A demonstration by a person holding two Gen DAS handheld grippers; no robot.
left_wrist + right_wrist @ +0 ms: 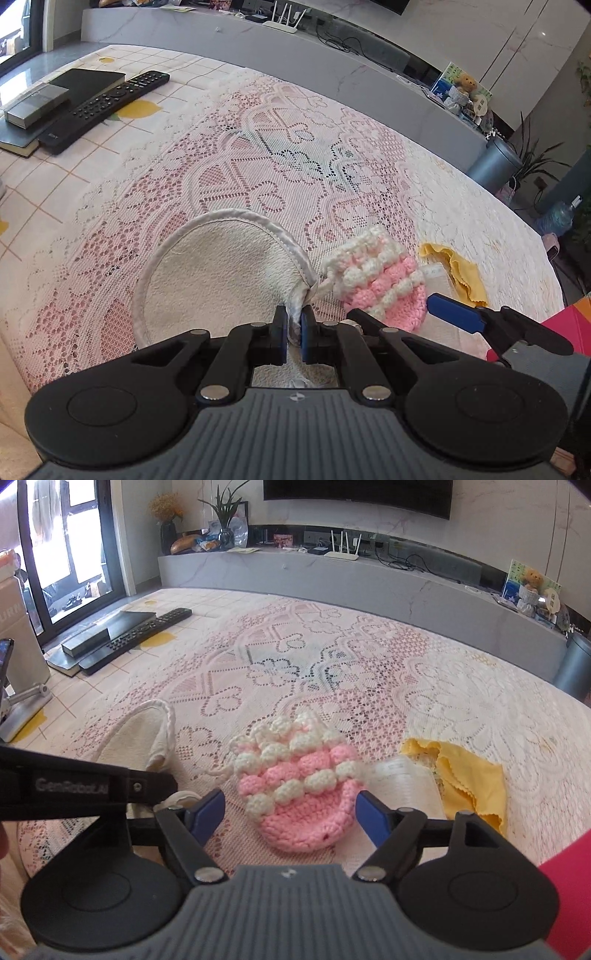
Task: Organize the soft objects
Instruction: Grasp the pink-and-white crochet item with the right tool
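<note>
My left gripper [294, 334] is shut on the edge of a round cream pad [218, 273] with a white satin rim, which lies on the lace tablecloth [258, 155]. The pad also shows at the left of the right wrist view [140, 738]. A pink and white crocheted pouch [299, 790] lies just right of the pad. My right gripper [291, 812] is open, its blue fingertips [210, 808] either side of the pouch's near end, apart from it. A yellow cloth [469, 779] lies crumpled to the right, partly over a white ribbed cloth [402, 782].
A black remote [107, 107], a black box [88, 81] and a silver box [37, 103] lie at the table's far left. A grey TV bench [332, 576] runs behind the table. A phone stand [22, 701] sits at the left edge.
</note>
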